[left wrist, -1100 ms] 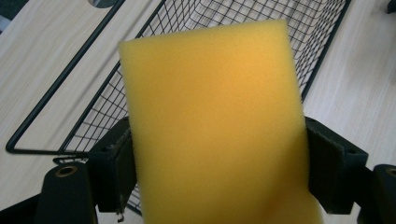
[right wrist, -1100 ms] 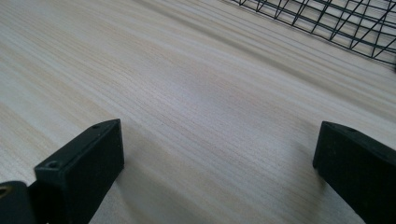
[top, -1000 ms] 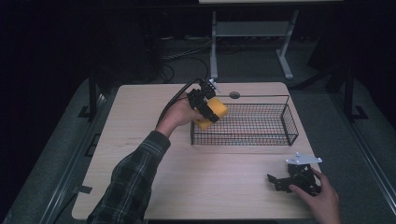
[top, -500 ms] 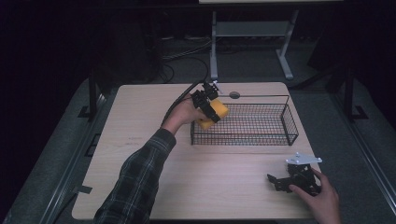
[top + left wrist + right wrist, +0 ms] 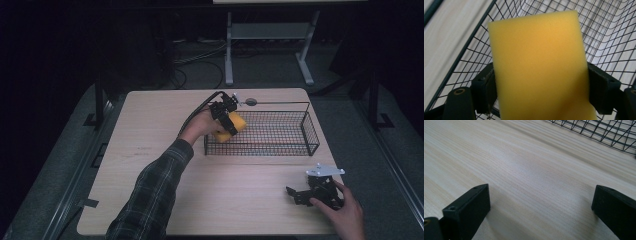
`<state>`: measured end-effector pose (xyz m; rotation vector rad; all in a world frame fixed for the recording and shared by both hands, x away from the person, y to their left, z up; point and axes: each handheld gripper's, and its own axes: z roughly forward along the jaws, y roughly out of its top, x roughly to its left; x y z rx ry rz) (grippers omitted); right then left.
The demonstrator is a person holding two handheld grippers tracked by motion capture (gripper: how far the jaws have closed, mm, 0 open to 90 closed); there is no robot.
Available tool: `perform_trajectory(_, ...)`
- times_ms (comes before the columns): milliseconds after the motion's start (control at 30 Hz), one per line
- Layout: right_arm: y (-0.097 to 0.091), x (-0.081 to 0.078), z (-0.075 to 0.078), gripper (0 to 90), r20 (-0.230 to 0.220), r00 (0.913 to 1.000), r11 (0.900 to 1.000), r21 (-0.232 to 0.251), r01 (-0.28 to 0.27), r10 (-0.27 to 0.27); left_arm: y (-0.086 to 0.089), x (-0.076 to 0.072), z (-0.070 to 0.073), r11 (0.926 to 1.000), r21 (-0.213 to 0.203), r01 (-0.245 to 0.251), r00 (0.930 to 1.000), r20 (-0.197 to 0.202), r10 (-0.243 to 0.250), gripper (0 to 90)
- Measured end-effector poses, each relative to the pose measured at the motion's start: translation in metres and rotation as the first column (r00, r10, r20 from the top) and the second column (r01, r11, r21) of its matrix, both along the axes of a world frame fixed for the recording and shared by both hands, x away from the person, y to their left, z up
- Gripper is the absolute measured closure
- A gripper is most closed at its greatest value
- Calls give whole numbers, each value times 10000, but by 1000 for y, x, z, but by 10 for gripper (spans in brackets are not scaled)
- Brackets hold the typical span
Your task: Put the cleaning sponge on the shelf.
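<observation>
A yellow sponge (image 5: 234, 126) is clamped between the jaws of the left gripper (image 5: 226, 116), held up in the air at the left end of a black wire basket (image 5: 300, 145), at about the height of its rim. In the left gripper view the sponge (image 5: 537, 67) is a flat rectangular block whose long axis runs straight out from the gripper, away from the hand, so that its far short edge points into the basket (image 5: 614, 37); the two black jaws press on its long sides near the base, and the basket's mesh floor and side wall lie behind and below it. The sponge's face is plain foam, with no label, brand or writing to be read on it. The basket stands on a light wooden table (image 5: 150, 150), its long side running across the table. Well apart from it, near the table's right front corner, the right gripper (image 5: 311, 191) lies low on the wood under the person's right hand (image 5: 345, 215). In the right gripper view its jaws stand wide apart with nothing but bare table (image 5: 529, 182) between them, and a corner of the basket (image 5: 609, 132) shows at the top.
</observation>
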<state>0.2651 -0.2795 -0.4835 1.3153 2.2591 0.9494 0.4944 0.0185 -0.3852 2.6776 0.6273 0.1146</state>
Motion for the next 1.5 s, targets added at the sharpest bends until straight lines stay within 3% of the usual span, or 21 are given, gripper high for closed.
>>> perform_trajectory(400,0,0,0,13,-23,10000,10000,18,-2,2,-2,3,-16,9999,133,-100,9996,-278,103,215)
perform_trajectory(767,0,0,0,13,-6,10000,10000,14,-14,14,-4,3,-27,9977,679,-10,9993,-363,34,214)
perform_trajectory(1100,0,0,0,13,4,10000,10000,-19,-21,21,-1,4,-38,9969,785,-106,9983,-556,150,212)
perform_trajectory(1500,0,0,0,13,-14,10000,10000,-9,-12,12,-1,4,-39,9972,739,-83,9982,-585,127,205)
